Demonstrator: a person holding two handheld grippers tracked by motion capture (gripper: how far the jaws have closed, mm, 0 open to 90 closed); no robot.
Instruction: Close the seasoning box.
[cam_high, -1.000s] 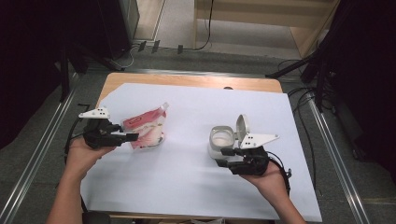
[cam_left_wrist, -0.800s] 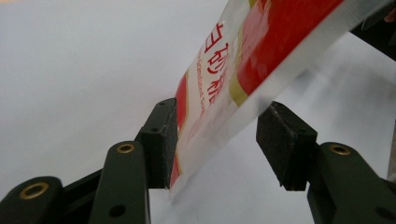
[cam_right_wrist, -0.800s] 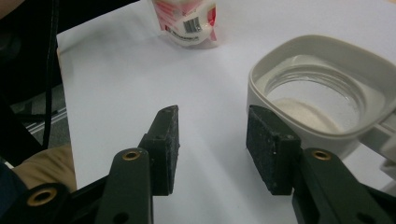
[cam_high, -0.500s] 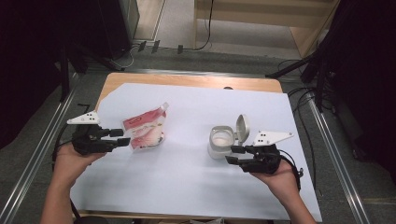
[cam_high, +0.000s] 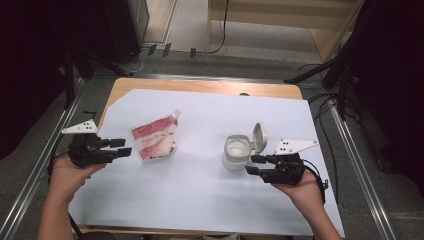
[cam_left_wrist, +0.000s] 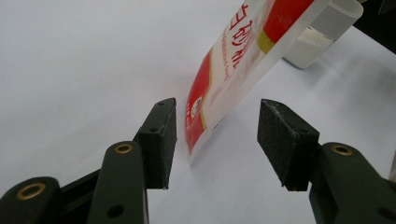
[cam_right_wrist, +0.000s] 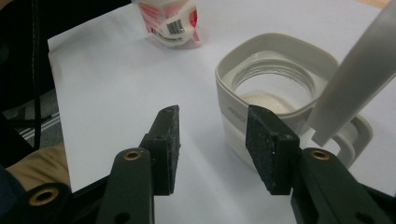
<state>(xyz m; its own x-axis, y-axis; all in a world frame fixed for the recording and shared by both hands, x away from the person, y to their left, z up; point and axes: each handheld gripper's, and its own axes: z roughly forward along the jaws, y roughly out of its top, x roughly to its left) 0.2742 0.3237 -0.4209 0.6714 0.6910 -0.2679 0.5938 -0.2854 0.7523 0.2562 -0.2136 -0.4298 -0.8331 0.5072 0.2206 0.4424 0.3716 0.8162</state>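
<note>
On the bench (cam_high: 200, 86), over a white sheet (cam_high: 200, 190), a red-and-white pouch (cam_high: 155, 141) stands left of centre, leaning with its top corner toward the far side. The left tool (cam_high: 126, 147) is held level just beside the pouch's near-left edge, pointing at it. In the left gripper view its jaws are apart, and the pouch's lower corner (cam_left_wrist: 201, 126) hangs in front of the gap, closer to the left pad (cam_left_wrist: 164, 140) than to the right one; neither pad presses on it, so the tool is released and holds nothing.

Right of centre stands a pale jar (cam_high: 236, 153) with its hinged lid (cam_high: 260, 137) tipped up and back; white powder shows inside. The right tool (cam_high: 254, 164) lies level at the jar's near-right side, tips just beside its wall. In the right gripper view the jaws stand open on either side of bare sheet, the jar (cam_right_wrist: 275, 88) just beyond the right pad (cam_right_wrist: 266, 149) and the raised lid (cam_right_wrist: 359, 74) crossing the upper right corner; this tool is also released and empty. The pouch (cam_right_wrist: 170, 21) shows farther off there, its barcode facing the camera.

Pouch and jar stand well apart.
</note>
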